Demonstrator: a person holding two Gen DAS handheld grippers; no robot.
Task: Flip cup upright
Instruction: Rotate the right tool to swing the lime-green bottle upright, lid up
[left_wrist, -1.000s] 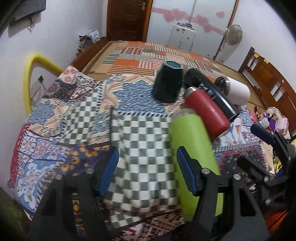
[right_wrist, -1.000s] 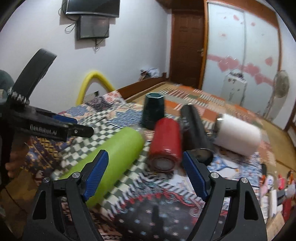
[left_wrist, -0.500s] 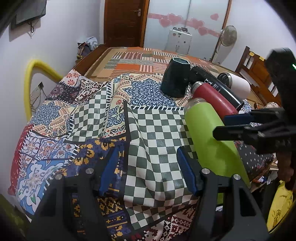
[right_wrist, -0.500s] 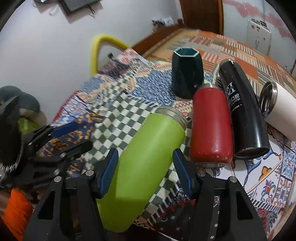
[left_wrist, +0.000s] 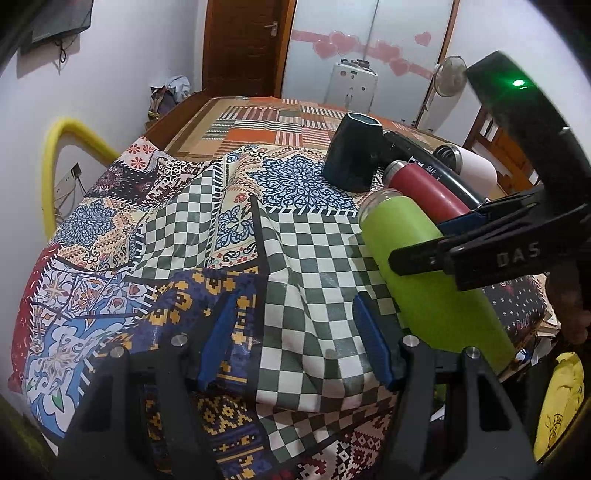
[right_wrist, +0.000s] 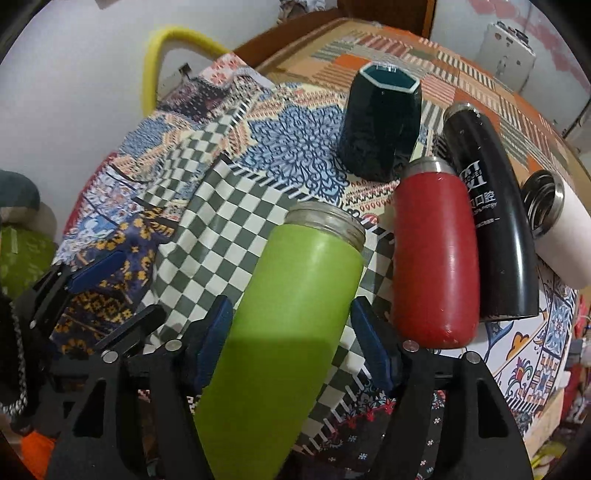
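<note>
We had the right gripper (right_wrist: 291, 347) with jaws wide, straddling the green bottle (right_wrist: 288, 325) lying on the bench (right_wrist: 229, 221), not yet closed. Left gripper (left_wrist: 295, 343) hung wide, empty. Bottle looked rigid, smooth, likely slippery; we judged mid-body the best grip.

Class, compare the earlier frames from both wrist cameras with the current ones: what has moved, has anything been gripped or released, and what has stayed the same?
The right gripper has swung down and now straddles the green bottle, jaws open, not clamped. The left gripper stayed open over the checked cloth. The dark cup remains inverted; the red, black and white bottles have not moved.
</note>
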